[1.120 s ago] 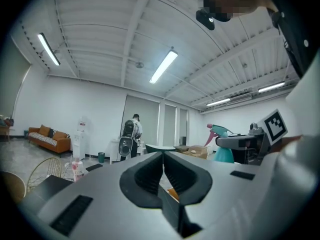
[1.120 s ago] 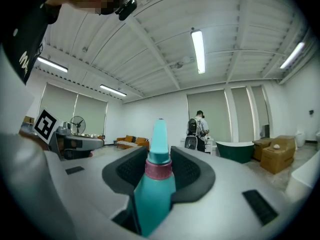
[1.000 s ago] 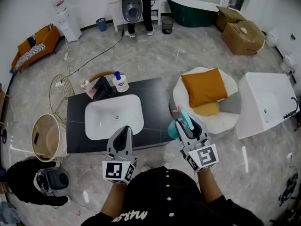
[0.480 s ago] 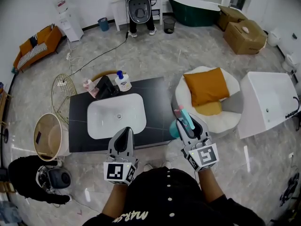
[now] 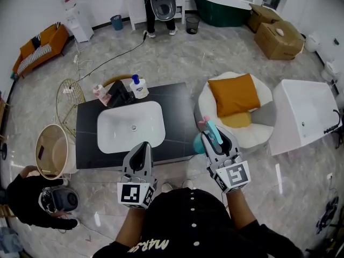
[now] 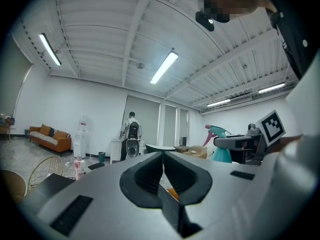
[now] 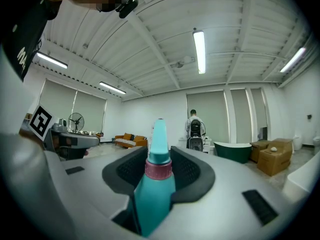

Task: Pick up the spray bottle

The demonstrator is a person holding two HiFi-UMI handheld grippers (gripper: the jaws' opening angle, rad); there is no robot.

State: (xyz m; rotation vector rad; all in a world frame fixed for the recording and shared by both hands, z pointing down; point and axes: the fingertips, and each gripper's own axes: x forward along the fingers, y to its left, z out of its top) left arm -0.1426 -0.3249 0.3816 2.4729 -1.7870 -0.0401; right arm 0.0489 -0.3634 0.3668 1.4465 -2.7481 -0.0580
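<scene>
The spray bottle (image 5: 206, 137) is teal with a pink collar and trigger. My right gripper (image 5: 214, 140) is shut on it and holds it in the air by the black counter's right front corner. In the right gripper view the bottle's neck (image 7: 157, 176) stands upright between the two dark pads (image 7: 189, 173). My left gripper (image 5: 143, 146) hangs over the counter's front edge, shut, with nothing in it. Its jaws meet in the left gripper view (image 6: 163, 165), where the spray bottle (image 6: 220, 146) shows off to the right.
A black counter (image 5: 176, 117) carries a white sink (image 5: 130, 126), a white pump bottle (image 5: 138, 87) and a pink bottle (image 5: 99, 92). A wicker basket (image 5: 51, 152) stands to its left. A round chair with an orange cushion (image 5: 233, 94) and a white tub (image 5: 304, 114) stand to the right. A person (image 5: 33, 199) crouches at lower left.
Both grippers keep their places and the right one still holds the spray bottle. Only the room below drifts a little with the head camera.
</scene>
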